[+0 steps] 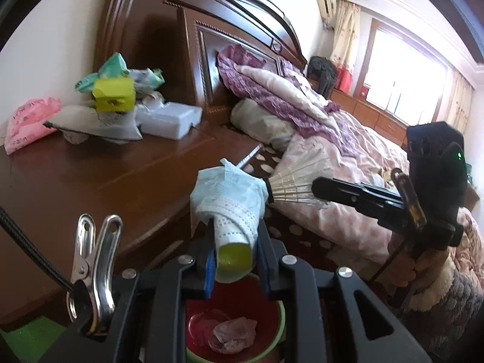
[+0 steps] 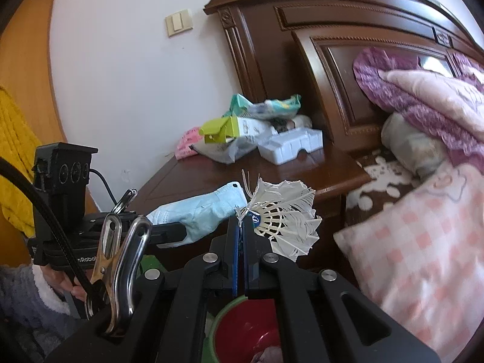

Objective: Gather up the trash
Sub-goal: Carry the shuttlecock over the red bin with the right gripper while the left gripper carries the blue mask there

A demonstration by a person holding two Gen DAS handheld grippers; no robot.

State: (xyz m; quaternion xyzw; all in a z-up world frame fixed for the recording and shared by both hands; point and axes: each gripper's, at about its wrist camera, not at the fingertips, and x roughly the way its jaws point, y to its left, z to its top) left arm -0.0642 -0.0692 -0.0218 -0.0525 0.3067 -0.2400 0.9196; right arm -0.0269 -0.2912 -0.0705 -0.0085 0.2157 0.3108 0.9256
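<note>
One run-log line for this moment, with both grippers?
left gripper: shut on mask-wrapped roll | right gripper: shut on shuttlecock | both above red bin

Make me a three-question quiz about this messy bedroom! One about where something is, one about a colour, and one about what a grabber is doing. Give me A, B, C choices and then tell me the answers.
1. Where is the white foam tray?
A. on the wooden nightstand
B. on the bed
C. in the bin

2. What colour is the inside of the bin under the grippers?
A. blue
B. red
C. yellow

3. What is the right gripper doing?
A. open and empty
B. pinching a shuttlecock
C. holding a pillow

Answers:
1 A: the foam tray sits on the nightstand beside the pile of bags.
2 B: the bin is red inside with a green rim.
3 B: the right gripper is shut on the white shuttlecock, while the left gripper holds a mask-wrapped bundle.
</note>
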